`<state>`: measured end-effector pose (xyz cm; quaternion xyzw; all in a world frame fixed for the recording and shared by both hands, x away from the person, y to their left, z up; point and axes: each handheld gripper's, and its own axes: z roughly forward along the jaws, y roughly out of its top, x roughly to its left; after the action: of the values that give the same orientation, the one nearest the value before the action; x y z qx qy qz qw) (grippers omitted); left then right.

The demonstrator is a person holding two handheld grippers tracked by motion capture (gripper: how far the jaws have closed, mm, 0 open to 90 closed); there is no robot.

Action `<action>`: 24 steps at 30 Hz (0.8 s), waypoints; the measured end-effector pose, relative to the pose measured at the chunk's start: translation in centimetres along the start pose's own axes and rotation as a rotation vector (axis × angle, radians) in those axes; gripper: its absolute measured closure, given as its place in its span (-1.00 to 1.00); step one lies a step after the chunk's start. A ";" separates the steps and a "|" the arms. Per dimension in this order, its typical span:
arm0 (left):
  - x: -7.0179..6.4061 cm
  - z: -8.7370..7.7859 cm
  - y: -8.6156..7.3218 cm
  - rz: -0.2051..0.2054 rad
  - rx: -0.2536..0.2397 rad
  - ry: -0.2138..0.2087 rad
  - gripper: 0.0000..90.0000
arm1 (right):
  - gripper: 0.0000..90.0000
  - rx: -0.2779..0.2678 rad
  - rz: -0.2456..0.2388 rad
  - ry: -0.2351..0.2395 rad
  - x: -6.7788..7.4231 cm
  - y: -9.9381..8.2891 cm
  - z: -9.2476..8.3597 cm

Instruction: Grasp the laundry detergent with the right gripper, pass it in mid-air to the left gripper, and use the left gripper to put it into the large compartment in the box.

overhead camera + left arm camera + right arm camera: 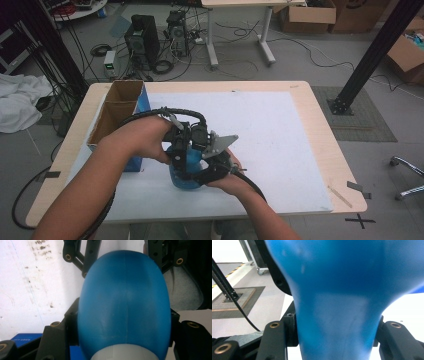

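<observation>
Blue bottle (184, 172) stands on the tabletop (280, 150) near your edge, pinned from both sides so it won't tip or turn. Your right tongs (337, 325) are narrowed onto its neck; your left tongs (122, 320) are clamped round the wide belly. Beyond, an open cardboard box (117, 112) sits just beside it, at the tabletop's left.

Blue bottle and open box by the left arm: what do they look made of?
Blue bottle: likely moulded plastic, smooth with a soft sheen and a faint seam line. Box: probably cardboard, with a brown matte inside and a blue printed outside.
</observation>
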<state>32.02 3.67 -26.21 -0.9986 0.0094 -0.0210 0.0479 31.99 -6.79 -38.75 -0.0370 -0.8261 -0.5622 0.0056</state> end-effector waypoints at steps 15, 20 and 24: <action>0.2 -0.3 0.5 0.002 0.004 -0.004 -0.13 | -0.04 0.000 0.029 0.008 -0.2 0.0 -0.6; 0.2 -0.3 0.5 0.002 0.011 -0.003 -0.13 | -0.18 0.006 0.031 0.004 -0.3 -0.1 -0.5; 0.2 -0.3 0.2 -0.005 0.009 -0.002 -0.13 | -0.40 0.014 0.048 -0.014 -0.4 -0.2 -0.4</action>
<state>32.23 3.45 -25.90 -0.9984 0.0069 -0.0202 0.0521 32.33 -7.24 -38.83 -0.0604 -0.8289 -0.5560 0.0136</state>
